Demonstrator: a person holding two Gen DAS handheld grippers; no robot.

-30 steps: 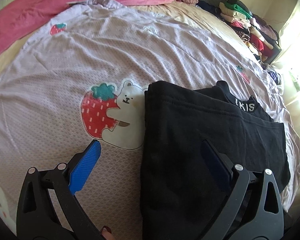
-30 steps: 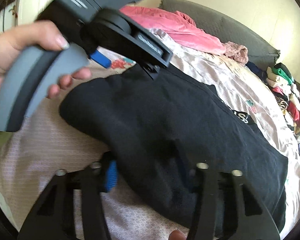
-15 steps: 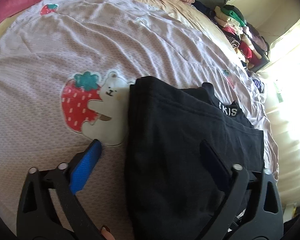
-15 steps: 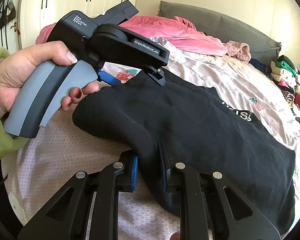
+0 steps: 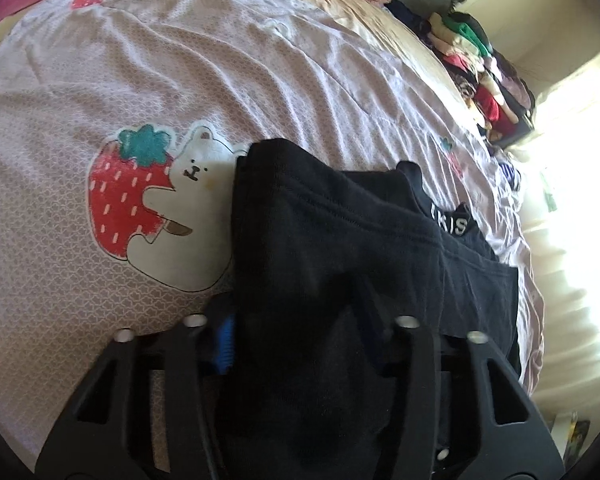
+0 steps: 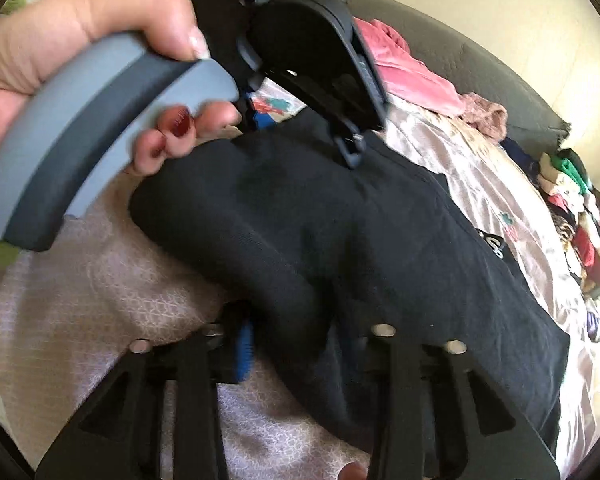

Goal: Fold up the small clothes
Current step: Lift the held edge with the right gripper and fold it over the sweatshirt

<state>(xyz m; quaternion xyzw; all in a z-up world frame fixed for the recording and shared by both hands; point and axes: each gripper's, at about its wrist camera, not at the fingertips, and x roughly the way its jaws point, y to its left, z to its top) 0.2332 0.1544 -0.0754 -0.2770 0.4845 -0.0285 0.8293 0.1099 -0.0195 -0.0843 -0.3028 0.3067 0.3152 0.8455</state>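
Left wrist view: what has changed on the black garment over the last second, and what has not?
The left gripper, wide open a second ago, has just been closing and now pinches the near fold of the black garment. The right gripper had already closed on its own bunched edge and stays clamped. The garment remains folded on the strawberry-print sheet.

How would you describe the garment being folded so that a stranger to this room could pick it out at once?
Start at the bed's pale lilac cover and find its big strawberry-and-bear print. The black garment lies folded right beside it. It alone is plain black, with white letters on its collar band.
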